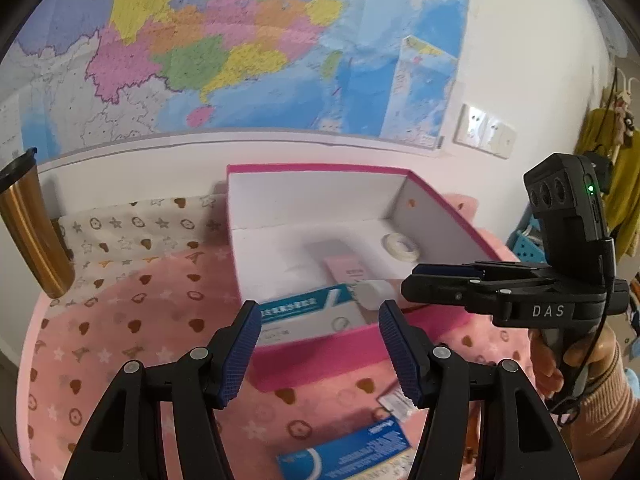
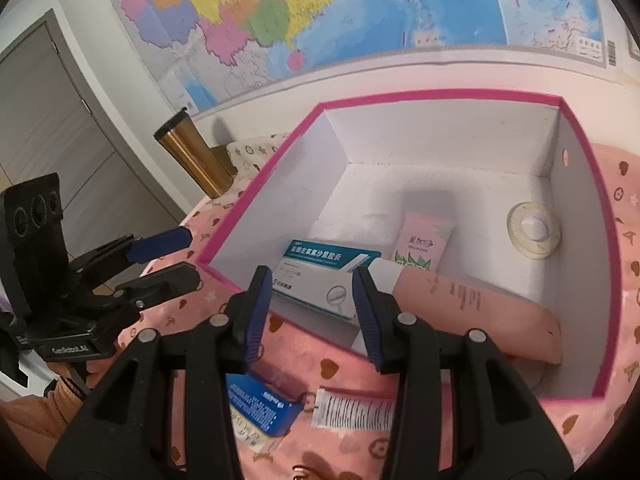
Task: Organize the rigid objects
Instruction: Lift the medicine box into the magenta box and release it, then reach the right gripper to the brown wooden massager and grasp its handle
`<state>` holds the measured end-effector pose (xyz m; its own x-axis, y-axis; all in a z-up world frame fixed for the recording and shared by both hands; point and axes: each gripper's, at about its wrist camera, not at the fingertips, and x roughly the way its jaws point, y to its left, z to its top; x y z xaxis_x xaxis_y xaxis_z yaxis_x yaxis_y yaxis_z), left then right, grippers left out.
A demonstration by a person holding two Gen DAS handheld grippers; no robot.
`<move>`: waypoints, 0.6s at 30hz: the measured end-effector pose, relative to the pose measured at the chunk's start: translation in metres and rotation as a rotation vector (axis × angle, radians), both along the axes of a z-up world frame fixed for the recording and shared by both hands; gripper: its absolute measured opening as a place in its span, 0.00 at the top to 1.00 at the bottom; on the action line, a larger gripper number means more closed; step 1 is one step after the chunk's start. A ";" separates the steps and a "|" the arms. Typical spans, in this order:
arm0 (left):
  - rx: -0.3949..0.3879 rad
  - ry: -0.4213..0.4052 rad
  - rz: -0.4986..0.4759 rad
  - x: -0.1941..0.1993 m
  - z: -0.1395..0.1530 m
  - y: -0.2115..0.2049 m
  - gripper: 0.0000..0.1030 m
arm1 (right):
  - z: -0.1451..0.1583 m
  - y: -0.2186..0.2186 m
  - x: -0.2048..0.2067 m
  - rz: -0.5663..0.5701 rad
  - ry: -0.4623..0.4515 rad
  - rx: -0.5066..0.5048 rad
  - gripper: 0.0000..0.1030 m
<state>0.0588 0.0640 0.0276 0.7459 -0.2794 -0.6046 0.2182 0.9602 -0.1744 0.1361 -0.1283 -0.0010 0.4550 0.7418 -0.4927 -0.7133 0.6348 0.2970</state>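
Observation:
A pink box with a white inside (image 1: 308, 354) (image 2: 260, 176) sits on a pink patterned cloth. Inside lie a teal-and-white medicine box (image 1: 308, 312) (image 2: 320, 276), a pink tube (image 1: 348, 272) (image 2: 472, 304) and a roll of clear tape (image 1: 400, 246) (image 2: 534, 230). A blue box (image 1: 348, 454) (image 2: 256, 404) and a small white tube (image 2: 356, 408) lie on the cloth in front of the pink box. My left gripper (image 1: 320, 356) (image 2: 176, 256) is open and empty, near the box's front wall. My right gripper (image 2: 312, 316) (image 1: 440, 280) is open and empty above the front rim.
A gold thermos (image 1: 28, 232) (image 2: 192, 156) stands at the back left by the wall. A large map (image 1: 240, 40) hangs above. A wall socket (image 1: 484, 130) and hanging clothes (image 1: 616, 176) are on the right. A grey door (image 2: 48, 120) is at the left.

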 end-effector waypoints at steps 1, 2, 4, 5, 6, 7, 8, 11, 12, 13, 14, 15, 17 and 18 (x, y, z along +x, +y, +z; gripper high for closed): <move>-0.005 -0.005 -0.004 -0.003 0.001 -0.001 0.40 | 0.001 -0.003 -0.003 0.000 -0.004 0.006 0.57; -0.014 -0.008 -0.010 -0.006 0.002 -0.002 0.39 | 0.003 -0.007 -0.008 0.002 -0.010 0.014 0.57; -0.030 -0.013 -0.017 -0.012 0.003 -0.006 0.39 | 0.006 -0.014 -0.016 0.003 -0.024 0.025 0.57; -0.039 -0.015 -0.021 -0.015 0.003 -0.008 0.39 | 0.007 -0.016 -0.019 0.004 -0.029 0.028 0.57; -0.049 -0.015 -0.031 -0.018 0.003 -0.010 0.39 | 0.008 -0.020 -0.024 0.006 -0.034 0.033 0.57; -0.056 -0.016 -0.038 -0.021 0.003 -0.013 0.39 | 0.009 -0.022 -0.026 0.005 -0.038 0.036 0.57; -0.059 -0.018 -0.043 -0.025 0.002 -0.016 0.39 | 0.009 -0.025 -0.030 0.004 -0.044 0.039 0.57; -0.076 -0.011 -0.063 -0.034 0.000 -0.023 0.39 | 0.010 -0.035 -0.041 -0.005 -0.062 0.038 0.57; -0.083 -0.007 -0.070 -0.036 -0.002 -0.025 0.39 | 0.009 -0.038 -0.044 -0.006 -0.065 0.039 0.57; -0.089 -0.002 -0.075 -0.039 -0.003 -0.027 0.39 | 0.009 -0.043 -0.048 -0.008 -0.069 0.041 0.57; -0.094 0.002 -0.078 -0.041 -0.005 -0.029 0.39 | 0.008 -0.046 -0.049 -0.010 -0.071 0.042 0.57; -0.099 0.005 -0.081 -0.044 -0.007 -0.031 0.39 | 0.007 -0.051 -0.052 -0.017 -0.073 0.042 0.57; -0.112 0.020 -0.103 -0.049 -0.012 -0.037 0.39 | 0.004 -0.058 -0.056 -0.029 -0.074 0.040 0.57; -0.118 0.030 -0.111 -0.051 -0.016 -0.040 0.39 | 0.002 -0.061 -0.057 -0.035 -0.074 0.038 0.57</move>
